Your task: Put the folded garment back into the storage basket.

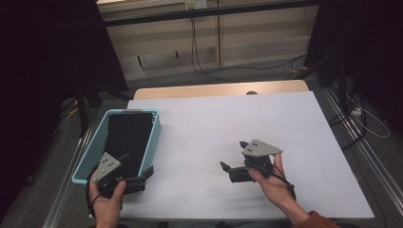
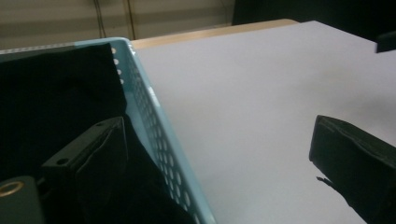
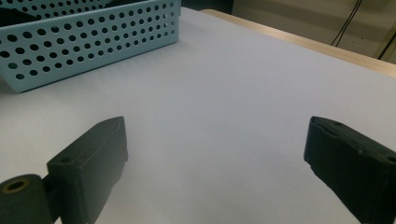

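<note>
A light blue perforated basket [image 1: 155, 129] stands at the table's left, and a black cloth [image 1: 127, 140] fills its inside. My left gripper [image 1: 142, 176] is at the basket's near right corner and is open. In the left gripper view the basket wall [image 2: 159, 135] runs between the wide-apart jaws of that gripper [image 2: 219, 149], with one jaw over the black cloth [image 2: 56, 102] and the other over the table. My right gripper [image 1: 233, 154] is open over the white table [image 1: 214, 118], right of centre. In the right gripper view it [image 3: 217, 149] holds nothing, and the basket [image 3: 93, 42] lies ahead to the left.
A wooden strip [image 1: 218, 89] borders the table's far edge. Cables [image 1: 199, 57] trail over the floor beyond it. Dark curtains hang at both sides, and a metal rail [image 1: 354, 128] runs along the floor on the right.
</note>
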Tool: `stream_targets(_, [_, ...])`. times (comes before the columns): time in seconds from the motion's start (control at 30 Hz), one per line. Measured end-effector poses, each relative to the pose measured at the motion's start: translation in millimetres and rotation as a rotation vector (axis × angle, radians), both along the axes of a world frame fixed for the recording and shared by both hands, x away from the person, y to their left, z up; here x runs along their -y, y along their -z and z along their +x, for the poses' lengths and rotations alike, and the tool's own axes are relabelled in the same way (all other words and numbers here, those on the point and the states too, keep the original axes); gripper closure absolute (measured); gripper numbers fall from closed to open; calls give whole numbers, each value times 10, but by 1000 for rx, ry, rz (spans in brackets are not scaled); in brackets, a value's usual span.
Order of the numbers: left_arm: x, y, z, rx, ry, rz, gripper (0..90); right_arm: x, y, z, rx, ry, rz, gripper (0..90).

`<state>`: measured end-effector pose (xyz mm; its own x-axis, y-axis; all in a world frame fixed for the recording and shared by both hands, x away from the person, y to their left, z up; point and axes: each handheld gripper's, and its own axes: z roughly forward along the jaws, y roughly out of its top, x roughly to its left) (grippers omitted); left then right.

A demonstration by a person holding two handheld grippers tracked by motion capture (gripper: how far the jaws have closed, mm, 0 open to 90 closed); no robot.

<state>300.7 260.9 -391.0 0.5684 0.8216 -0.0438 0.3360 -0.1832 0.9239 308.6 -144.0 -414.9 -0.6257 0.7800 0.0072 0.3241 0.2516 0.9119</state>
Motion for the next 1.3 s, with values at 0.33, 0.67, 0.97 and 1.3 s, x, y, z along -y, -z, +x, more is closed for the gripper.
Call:
stream_targets(0.33, [16, 54, -2, -8, 20, 5, 45, 392, 64, -202, 19, 98, 21, 55])
stream_targets(0.67, [34, 79, -18, 2, 43, 15, 45, 737, 158, -386, 1, 193, 5, 54])
stream_targets(0.97, [6, 104, -49, 10, 35, 13, 45, 909, 145, -485, 18, 224, 15, 41])
stream_targets(1.3, [-4, 122, -65, 11, 35, 16, 45, 1067, 162, -615, 40, 253, 32, 33])
